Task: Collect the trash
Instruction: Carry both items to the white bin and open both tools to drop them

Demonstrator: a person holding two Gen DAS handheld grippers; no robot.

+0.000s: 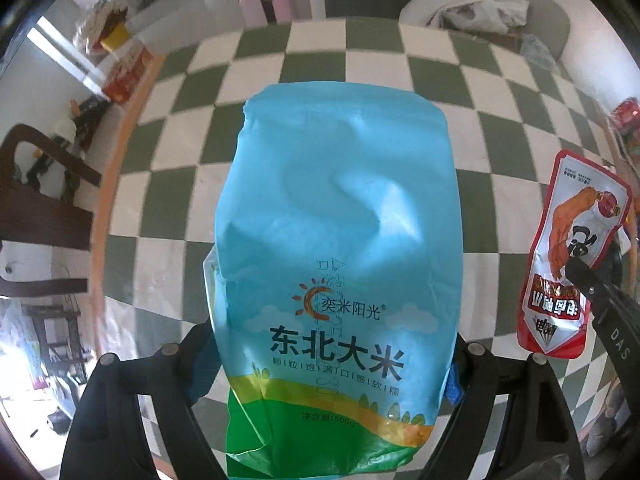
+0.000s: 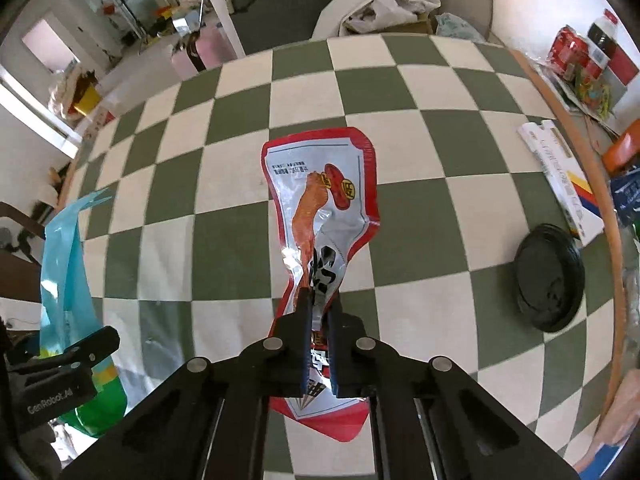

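Note:
My left gripper (image 1: 326, 360) is shut on a blue and green rice bag (image 1: 336, 240), held above the checkered table; the bag hides the fingertips. The bag also shows edge-on at the left of the right wrist view (image 2: 68, 264), with the left gripper (image 2: 60, 364) under it. My right gripper (image 2: 320, 304) is shut on a red and white snack wrapper (image 2: 324, 196), pinched near its lower half and held above the table. The wrapper also shows at the right of the left wrist view (image 1: 568, 256), with the right gripper (image 1: 588, 284) on it.
The green and white checkered table (image 2: 420, 152) has a wooden rim. A black round lid (image 2: 548, 276) and a white box (image 2: 560, 176) lie at its right side. Bottles and red packages (image 2: 584, 56) stand beyond the right rim. A chair with white cloth (image 2: 392, 0) is at the far side.

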